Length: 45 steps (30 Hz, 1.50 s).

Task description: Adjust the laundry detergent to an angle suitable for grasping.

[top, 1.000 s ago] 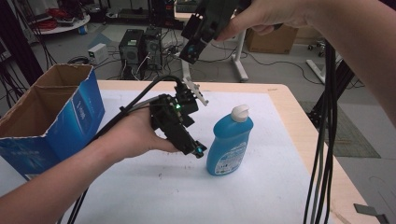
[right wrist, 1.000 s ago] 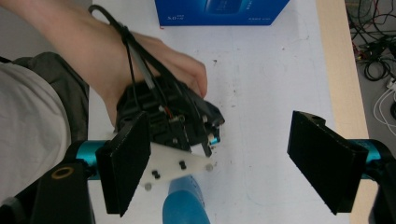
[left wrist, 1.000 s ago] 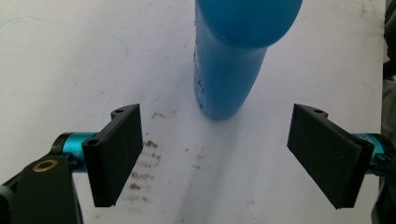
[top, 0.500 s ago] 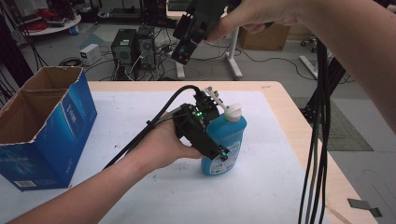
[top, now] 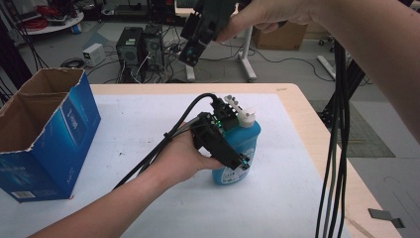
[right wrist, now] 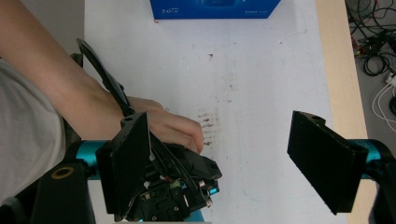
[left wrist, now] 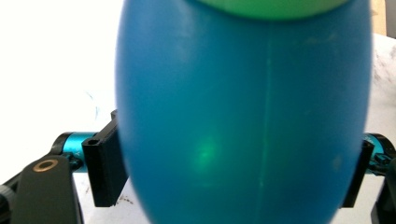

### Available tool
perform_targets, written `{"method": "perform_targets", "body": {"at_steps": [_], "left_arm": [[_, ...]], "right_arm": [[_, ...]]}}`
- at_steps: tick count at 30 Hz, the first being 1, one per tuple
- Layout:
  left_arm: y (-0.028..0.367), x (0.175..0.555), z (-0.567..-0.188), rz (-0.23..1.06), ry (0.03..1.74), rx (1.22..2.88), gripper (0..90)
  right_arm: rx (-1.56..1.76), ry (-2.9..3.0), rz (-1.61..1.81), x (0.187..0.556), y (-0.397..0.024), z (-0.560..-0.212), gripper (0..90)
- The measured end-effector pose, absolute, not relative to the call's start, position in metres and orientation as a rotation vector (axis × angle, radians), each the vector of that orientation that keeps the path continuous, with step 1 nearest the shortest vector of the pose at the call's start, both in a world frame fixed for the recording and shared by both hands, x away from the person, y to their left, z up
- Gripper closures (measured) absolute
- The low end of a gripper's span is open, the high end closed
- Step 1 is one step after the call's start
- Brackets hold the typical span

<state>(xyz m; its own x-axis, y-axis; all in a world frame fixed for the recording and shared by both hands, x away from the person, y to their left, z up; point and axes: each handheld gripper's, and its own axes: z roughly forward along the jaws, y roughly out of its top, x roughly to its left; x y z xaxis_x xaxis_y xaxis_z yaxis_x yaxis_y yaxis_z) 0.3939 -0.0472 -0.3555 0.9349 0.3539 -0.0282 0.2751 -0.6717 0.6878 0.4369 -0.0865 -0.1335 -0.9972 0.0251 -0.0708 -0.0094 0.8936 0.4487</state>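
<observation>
The blue bottle point(left wrist: 243, 116) is blurred, its top and base cut off.

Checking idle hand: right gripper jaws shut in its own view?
No. The right gripper has its two black jaws standing wide apart, with white table between them.

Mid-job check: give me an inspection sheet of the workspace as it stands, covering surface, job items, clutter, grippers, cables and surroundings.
Surface: white sheet over a wooden table; faint stains in the right gripper view.
Job's things: blue bottle upright, white cap; open blue cardboard box at the table's left.
Clutter: nothing seen.
Grippers: left gripper has a jaw on each side of the bottle; contact cannot be confirmed. Right gripper held high above the table, jaws wide apart, empty.
Cables: black cable trails from the left gripper; black bundle hangs at right.
Surroundings: computer towers, floor wiring, cardboard box beyond.
</observation>
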Motion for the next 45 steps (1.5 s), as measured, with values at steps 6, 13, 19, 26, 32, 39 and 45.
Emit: {"method": "perform_targets", "body": {"at_steps": [6,13,19,26,32,39,45], "left_arm": [[-0.0497,0.3928,-0.3582,0.133,0.445,2.339,18.5],[-0.0503,0.3923,-0.3587,0.14,0.454,2.344,18.7],[-0.0505,0.3923,-0.3595,0.151,0.459,2.338,18.9],[-0.0503,0.3927,-0.3594,0.164,0.462,2.341,22.8],[-0.0497,0.3932,-0.3593,0.172,0.463,2.351,24.8],[-0.0503,0.3934,-0.3597,0.168,0.467,2.345,27.4],[-0.0514,0.3932,-0.3602,0.172,0.468,2.341,31.0]], "right_arm": [[0.014,2.985,0.699,0.438,-0.0872,-0.1348,20.8],[0.006,2.989,0.69,0.4378,-0.0853,-0.136,20.8],[0.015,2.989,0.687,0.4381,-0.0855,-0.1363,20.8],[0.022,2.996,0.68,0.4396,-0.0852,-0.1385,20.8],[0.01,3.002,0.671,0.4398,-0.0828,-0.1399,20.7],[0.013,3.003,0.669,0.4403,-0.0818,-0.1409,20.8],[0.013,3.003,0.665,0.4406,-0.0827,-0.1413,20.8]]}}
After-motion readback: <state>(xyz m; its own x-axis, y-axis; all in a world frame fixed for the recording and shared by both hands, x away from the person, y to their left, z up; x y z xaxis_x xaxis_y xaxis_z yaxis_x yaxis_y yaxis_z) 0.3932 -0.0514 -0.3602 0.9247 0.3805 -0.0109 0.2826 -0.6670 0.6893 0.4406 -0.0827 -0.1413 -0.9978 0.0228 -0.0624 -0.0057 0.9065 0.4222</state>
